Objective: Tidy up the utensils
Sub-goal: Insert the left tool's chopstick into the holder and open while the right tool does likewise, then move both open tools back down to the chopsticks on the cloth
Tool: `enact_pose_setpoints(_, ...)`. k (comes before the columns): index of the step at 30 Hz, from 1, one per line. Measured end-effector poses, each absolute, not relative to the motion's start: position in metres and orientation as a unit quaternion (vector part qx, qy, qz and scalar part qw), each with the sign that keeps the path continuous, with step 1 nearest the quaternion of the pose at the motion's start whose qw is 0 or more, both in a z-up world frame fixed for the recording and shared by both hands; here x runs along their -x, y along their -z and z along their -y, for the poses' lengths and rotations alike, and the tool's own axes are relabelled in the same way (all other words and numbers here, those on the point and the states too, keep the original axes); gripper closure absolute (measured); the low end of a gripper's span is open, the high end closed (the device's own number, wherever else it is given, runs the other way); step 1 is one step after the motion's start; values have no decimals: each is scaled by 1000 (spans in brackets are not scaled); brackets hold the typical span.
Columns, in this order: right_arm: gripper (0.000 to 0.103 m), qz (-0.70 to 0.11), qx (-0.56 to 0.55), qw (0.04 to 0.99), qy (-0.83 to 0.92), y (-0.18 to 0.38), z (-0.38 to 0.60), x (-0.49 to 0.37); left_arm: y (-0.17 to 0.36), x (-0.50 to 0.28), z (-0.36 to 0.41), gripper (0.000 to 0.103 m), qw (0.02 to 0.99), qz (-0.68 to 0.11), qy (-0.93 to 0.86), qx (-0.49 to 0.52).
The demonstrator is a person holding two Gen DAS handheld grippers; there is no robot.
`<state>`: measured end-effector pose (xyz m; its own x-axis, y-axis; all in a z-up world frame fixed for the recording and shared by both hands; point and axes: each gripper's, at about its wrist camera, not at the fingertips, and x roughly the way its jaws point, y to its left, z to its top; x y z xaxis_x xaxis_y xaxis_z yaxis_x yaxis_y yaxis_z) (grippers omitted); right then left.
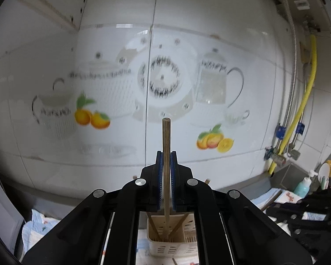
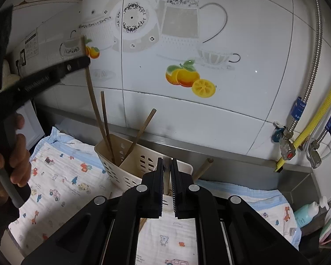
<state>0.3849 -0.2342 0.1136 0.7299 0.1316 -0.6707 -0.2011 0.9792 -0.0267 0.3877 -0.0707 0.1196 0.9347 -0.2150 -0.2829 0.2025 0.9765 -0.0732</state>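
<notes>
I am seeing a patterned cloth lying below the tiled wall. A yellow hose is running down that wall's right side, and a teal pump bottle is standing beneath the hose.

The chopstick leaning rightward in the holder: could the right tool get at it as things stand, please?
Probably not yet. The right tool is shut on another chopstick, so its jaws are taken; otherwise the leaning chopstick stands free above the holder, just ahead.

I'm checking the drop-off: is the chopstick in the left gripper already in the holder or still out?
In, at its lower end. The chopstick, clamped in the left gripper, runs down into the holder; whether it touches bottom cannot be told.
</notes>
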Motion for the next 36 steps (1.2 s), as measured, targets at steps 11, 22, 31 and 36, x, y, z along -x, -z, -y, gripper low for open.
enact_pose_setpoints(11,72,-326,46,941,-81,-125,235,-370,-108,-393,68,95,978,-175,109,23)
enact_pose_setpoints(22,62,-315,49,945,-74,-114,230,-298,-118,-334,47,70,979,-168,108,30)
enact_pose_setpoints(31,61,-386,18,918,-85,-18,205,-221,-79,-267,15,56,970,-211,104,58)
enact_pose_setpoints(36,65,-418,12,905,-75,31,189,-196,-44,-238,-2,54,965,-237,93,71)
